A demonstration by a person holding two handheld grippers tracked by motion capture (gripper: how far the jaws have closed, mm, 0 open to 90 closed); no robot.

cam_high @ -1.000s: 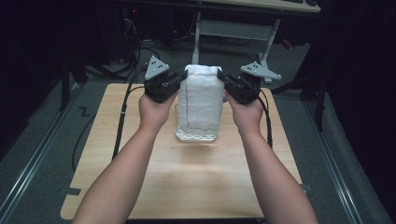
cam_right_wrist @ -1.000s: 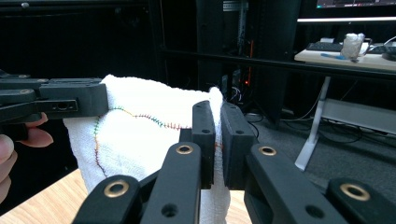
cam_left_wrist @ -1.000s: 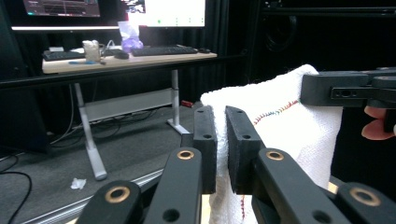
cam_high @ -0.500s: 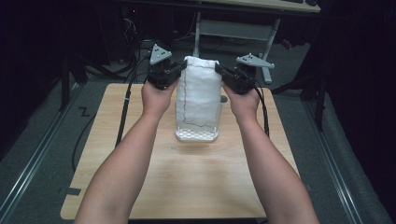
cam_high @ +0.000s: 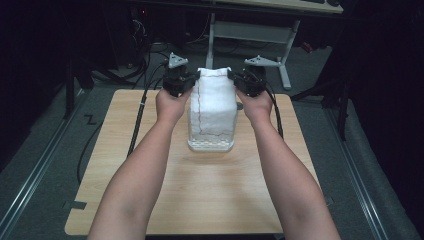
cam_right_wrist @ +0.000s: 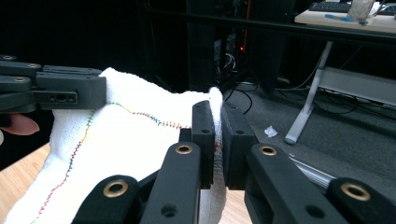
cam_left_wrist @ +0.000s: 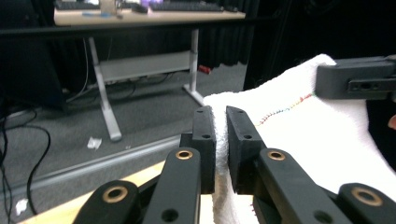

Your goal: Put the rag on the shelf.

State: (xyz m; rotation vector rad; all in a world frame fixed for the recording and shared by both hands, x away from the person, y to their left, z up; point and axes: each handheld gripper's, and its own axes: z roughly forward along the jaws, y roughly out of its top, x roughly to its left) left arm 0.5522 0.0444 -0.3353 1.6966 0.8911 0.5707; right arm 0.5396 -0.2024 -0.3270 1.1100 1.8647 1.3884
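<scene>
white towel (cam_high: 213, 105) is lifted higher than before | top corners pinched by left gripper (cam_high: 189, 80) and right gripper (cam_high: 239, 80) | hangs over clear basket (cam_high: 210, 145)

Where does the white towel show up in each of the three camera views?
High view: white towel at centre, held up over the wooden table, top corners pinched by both grippers.
Left gripper view: right half, rising from the jaws.
Right gripper view: left and centre, between the jaws.
Shared landmark: the towel's coloured stitched seam.
</scene>
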